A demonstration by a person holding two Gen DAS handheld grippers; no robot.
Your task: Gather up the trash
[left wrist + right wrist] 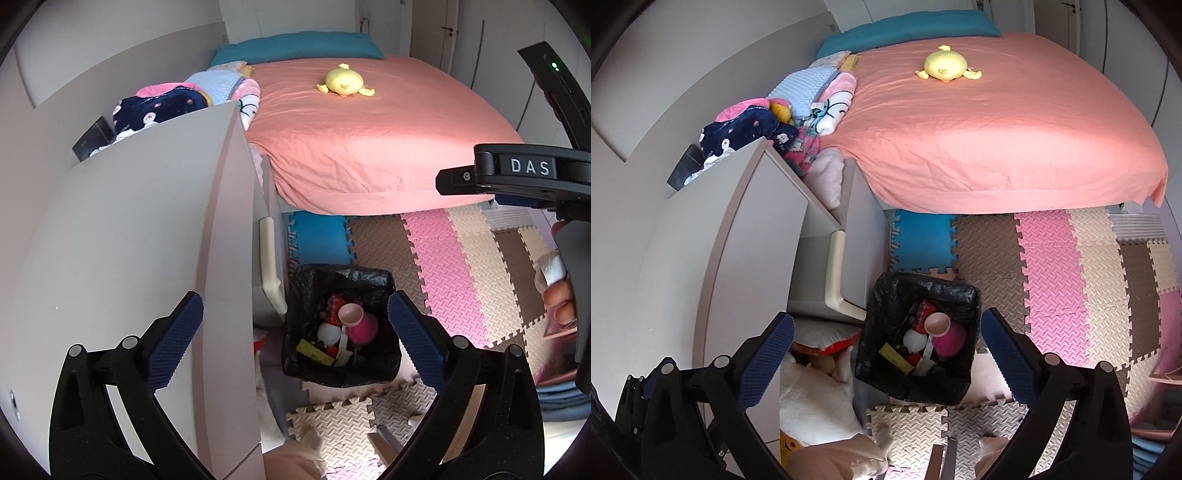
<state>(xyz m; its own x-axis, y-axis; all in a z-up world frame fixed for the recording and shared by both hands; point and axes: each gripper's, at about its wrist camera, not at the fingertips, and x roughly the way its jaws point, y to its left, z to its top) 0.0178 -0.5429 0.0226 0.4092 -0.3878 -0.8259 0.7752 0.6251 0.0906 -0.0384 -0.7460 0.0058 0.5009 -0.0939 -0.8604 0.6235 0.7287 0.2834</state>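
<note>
A trash bin lined with a black bag [295,295] [875,306] stands on the foam floor mat beside a white cabinet. It holds several items, among them a pink cup [352,315] [938,326], a white ball [329,333] and a yellow wrapper [894,356]. My left gripper [295,343] is open and empty above the bin. My right gripper [886,350] is open and empty, also above the bin. The right gripper's body, marked DAS [528,168], shows at the right edge of the left wrist view.
A white cabinet [129,258] [738,240] stands left of the bin. A bed with a pink sheet [369,129] [997,129] carries a yellow plush duck [343,81] [945,66] and piled clothes [768,125]. Coloured foam mats [1052,266] cover the floor.
</note>
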